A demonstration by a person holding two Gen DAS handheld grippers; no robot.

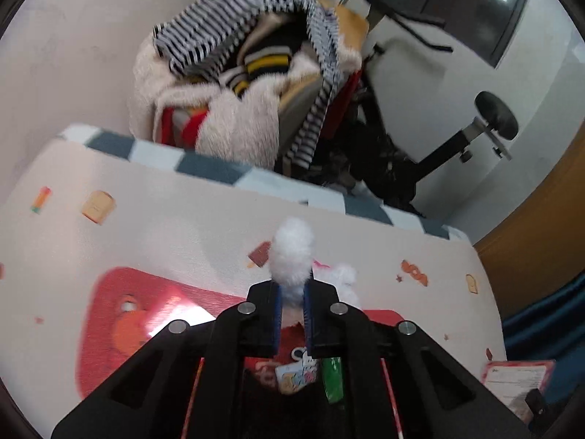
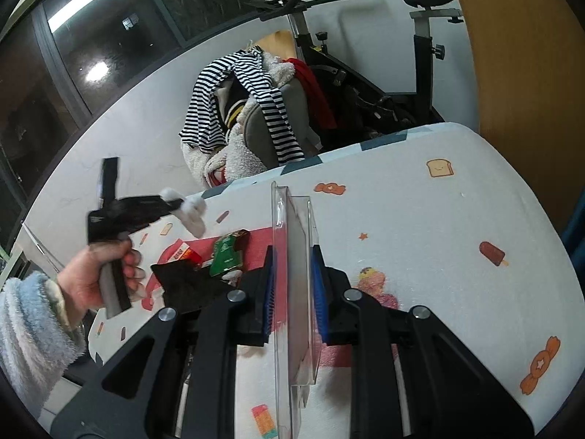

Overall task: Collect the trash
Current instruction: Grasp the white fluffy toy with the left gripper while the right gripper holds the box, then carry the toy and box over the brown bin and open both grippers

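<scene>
Clamping a tuft of white fluff (image 1: 292, 256), the left gripper (image 1: 291, 292) shows in the left wrist view with its jaws drawn narrow on the wad, which sticks up past the tips, its long axis running along the fingers; below it lies the patterned cloth (image 1: 182, 226) over the table, with a red printed patch (image 1: 120, 314) near the close edge; a green wrapper (image 1: 333, 380) and a small printed packet (image 1: 296, 375) lie directly under the tool, nearer the edge than the fluff; a red-bordered card (image 1: 517, 380) sits at the right corner. From the right wrist view, the right gripper (image 2: 292, 285) holds a clear plastic tray (image 2: 294, 256) on its side, jaws narrow on its wall, the tray's long axis pointing away across the table; to its left a hand (image 2: 98, 274) in a fuzzy sleeve (image 2: 33, 333) carries the left gripper (image 2: 179, 203), fluff (image 2: 193, 216) hanging from the tips above the far left edge; green wrapper (image 2: 226, 256), a dark wrapper (image 2: 190, 285) and a red packet (image 2: 184, 254) lie between the two tools, just left of the tray. Judged from this, the fluff must travel rightward to the tray's open face, and the left hand is the nearer.
</scene>
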